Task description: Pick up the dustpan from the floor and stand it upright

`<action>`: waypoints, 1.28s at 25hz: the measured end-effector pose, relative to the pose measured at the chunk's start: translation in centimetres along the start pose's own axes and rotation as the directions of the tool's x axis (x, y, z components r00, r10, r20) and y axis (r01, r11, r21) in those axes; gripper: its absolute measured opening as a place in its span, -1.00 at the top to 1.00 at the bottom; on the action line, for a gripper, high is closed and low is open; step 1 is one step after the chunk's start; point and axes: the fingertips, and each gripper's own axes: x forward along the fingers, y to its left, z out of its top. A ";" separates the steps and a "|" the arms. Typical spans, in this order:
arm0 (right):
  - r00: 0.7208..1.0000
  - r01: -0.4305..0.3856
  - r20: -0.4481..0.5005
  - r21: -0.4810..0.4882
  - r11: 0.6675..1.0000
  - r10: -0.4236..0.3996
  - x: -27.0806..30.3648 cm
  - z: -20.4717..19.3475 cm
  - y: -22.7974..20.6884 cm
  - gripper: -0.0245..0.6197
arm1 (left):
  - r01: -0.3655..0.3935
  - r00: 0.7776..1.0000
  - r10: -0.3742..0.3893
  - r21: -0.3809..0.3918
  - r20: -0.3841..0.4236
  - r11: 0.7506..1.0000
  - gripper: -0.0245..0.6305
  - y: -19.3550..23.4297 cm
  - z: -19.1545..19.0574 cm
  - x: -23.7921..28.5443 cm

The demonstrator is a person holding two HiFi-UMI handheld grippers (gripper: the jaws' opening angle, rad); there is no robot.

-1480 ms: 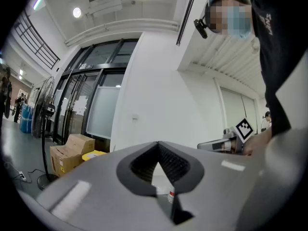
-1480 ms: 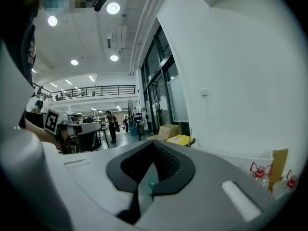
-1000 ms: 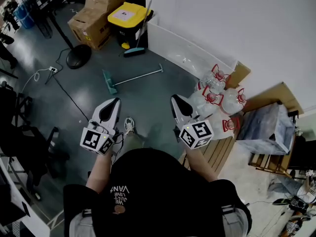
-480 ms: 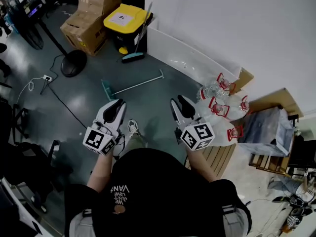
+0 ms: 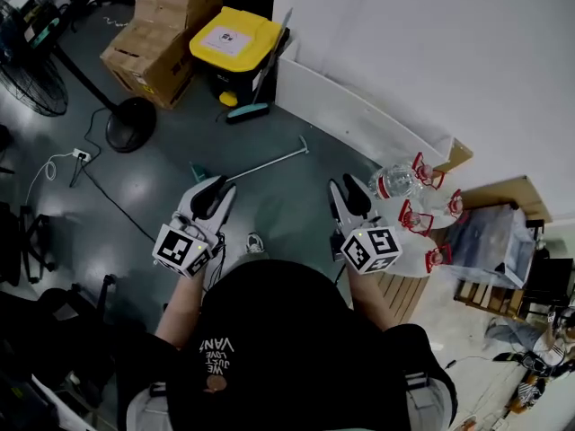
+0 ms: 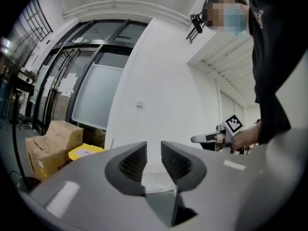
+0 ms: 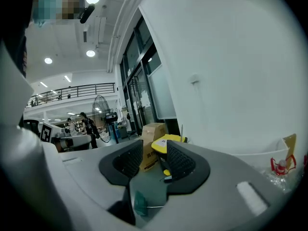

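1. Lying flat on the grey floor just ahead of you is the dustpan [image 5: 269, 158]. Its teal pan peeks out beside the left tool [image 5: 216, 189], and its thin long handle angles off towards the white wall [image 5: 431, 52].
2. Your left tool has just been opening and stands slightly spread, with nothing between its jaws. The right tool [image 5: 346, 191] has also been opening. It is spread wider and empty too, though its own view shows the teal pan [image 7: 139, 202] low in the gap, untouched.
3. Both tools are held well above the floor, so this looks like the reach: bring them down first.
4. Take the handle squarely across the pads. A rod that thin will likely roll or twist in a skewed pinch.
5. Let the second tool steady it near the pan, I'd say, then tip the handle up so the pan becomes the foot.
6. Mind the water bottles [image 5: 395, 182] on your right. The broom [image 5: 262, 79] already leans by the yellow-lidded bin [image 5: 235, 39].
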 end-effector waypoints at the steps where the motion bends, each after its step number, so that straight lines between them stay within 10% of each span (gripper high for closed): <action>1: 1.000 0.010 -0.001 0.005 1.000 -0.010 1.0 0.0 -0.3 0.52 | 0.006 1.000 -0.006 0.002 -0.007 1.000 0.63 1.0 -0.2 0.4; 20: 0.968 -0.101 -0.227 0.029 0.994 0.105 23.1 -2.9 -11.1 0.52 | -0.224 0.970 0.217 -0.052 -0.108 0.973 0.42 15.6 -6.7 11.3; 32: 0.887 -0.118 -0.449 0.002 0.993 0.106 34.9 -14.9 -21.2 0.52 | -0.297 0.933 0.260 -0.122 -0.251 0.947 0.41 21.3 -18.0 18.1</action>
